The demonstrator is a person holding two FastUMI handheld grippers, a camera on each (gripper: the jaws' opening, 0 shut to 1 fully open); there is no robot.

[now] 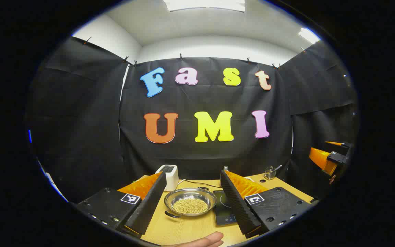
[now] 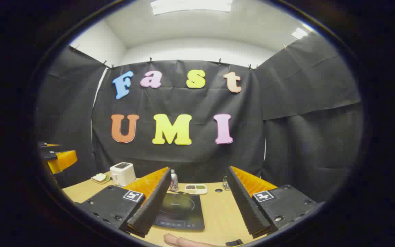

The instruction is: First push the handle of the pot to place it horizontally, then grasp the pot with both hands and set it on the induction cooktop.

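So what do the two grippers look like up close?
The left gripper and right gripper match: flat black bodies with screw holes, each bearing two square black-and-white markers, and two long wedge-shaped fingers with ribbed inner faces. No cables or sleeves are visible; a bare hand edges in below.

Counts: one pot [image 1: 190, 202] sitting on the table [image 1: 187, 230], one cooktop [image 2: 180, 211], one toaster [image 2: 122, 173], one bottle [image 2: 174, 180], one sandwich plate [image 2: 99, 178], one two-part dish [image 2: 196, 188], two grippers showing.
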